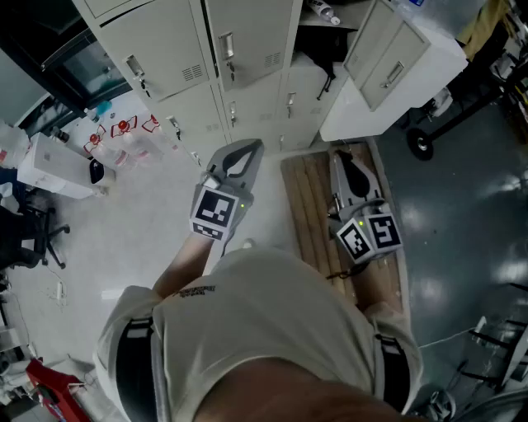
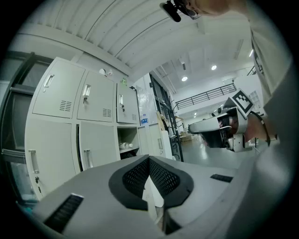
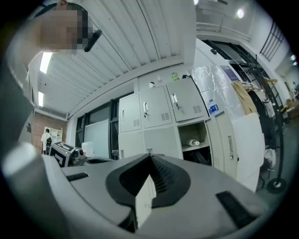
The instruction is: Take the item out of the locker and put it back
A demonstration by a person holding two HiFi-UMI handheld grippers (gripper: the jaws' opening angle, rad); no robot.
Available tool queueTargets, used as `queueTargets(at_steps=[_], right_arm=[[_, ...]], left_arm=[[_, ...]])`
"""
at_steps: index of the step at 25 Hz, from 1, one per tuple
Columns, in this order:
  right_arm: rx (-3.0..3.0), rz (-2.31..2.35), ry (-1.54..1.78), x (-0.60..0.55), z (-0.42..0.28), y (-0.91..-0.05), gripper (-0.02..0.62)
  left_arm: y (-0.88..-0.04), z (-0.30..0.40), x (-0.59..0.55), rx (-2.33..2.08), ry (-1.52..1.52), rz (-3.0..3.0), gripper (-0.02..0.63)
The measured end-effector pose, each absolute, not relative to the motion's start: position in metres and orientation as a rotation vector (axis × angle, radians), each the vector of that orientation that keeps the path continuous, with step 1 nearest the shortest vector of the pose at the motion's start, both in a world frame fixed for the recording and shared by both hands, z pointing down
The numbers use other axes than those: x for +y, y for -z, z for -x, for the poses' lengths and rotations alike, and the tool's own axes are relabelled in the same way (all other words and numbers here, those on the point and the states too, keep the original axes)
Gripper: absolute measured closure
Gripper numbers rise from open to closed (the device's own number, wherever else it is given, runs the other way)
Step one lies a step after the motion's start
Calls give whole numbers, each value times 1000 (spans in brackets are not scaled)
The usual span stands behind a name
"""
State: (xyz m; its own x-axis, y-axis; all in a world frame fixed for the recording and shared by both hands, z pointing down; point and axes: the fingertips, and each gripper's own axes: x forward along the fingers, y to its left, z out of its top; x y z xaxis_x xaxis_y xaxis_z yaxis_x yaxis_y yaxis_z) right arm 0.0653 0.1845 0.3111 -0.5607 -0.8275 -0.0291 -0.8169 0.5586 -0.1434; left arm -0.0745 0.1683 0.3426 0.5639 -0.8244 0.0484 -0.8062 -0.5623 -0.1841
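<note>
In the bank of pale grey lockers (image 1: pixel 239 49), one locker (image 1: pixel 318 41) stands with its door (image 1: pixel 388 53) swung out to the right. Inside, a small white bottle (image 1: pixel 324 11) lies on the shelf and a dark item (image 1: pixel 318 51) sits below it. The right gripper view shows the same bottle (image 3: pixel 193 142) and the dark item (image 3: pixel 200 157). My left gripper (image 1: pixel 247 147) and right gripper (image 1: pixel 341 157) are held low in front of the person, well short of the lockers. Both are shut with nothing between the jaws. The left gripper view looks past its joined tips (image 2: pixel 149 159) at the open locker (image 2: pixel 127 145).
A wooden pallet (image 1: pixel 307 206) lies on the floor under the right gripper. A white box (image 1: pixel 49 165) and a black office chair (image 1: pixel 33 235) stand at the left. Red-and-white items (image 1: pixel 124 132) lie by the lockers. A wheeled black stand (image 1: pixel 425 140) is at the right.
</note>
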Motion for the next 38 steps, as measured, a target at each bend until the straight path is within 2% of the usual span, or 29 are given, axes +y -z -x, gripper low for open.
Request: queueTargets(at_steps=[14, 38], right_arm=[[2704, 1373, 197, 183, -79, -318, 594], [2679, 1393, 137, 168, -146, -329, 592]], left_arm=[[-344, 55, 168, 1396, 216, 2646, 592], [-359, 1, 166, 1470, 252, 2625, 594]])
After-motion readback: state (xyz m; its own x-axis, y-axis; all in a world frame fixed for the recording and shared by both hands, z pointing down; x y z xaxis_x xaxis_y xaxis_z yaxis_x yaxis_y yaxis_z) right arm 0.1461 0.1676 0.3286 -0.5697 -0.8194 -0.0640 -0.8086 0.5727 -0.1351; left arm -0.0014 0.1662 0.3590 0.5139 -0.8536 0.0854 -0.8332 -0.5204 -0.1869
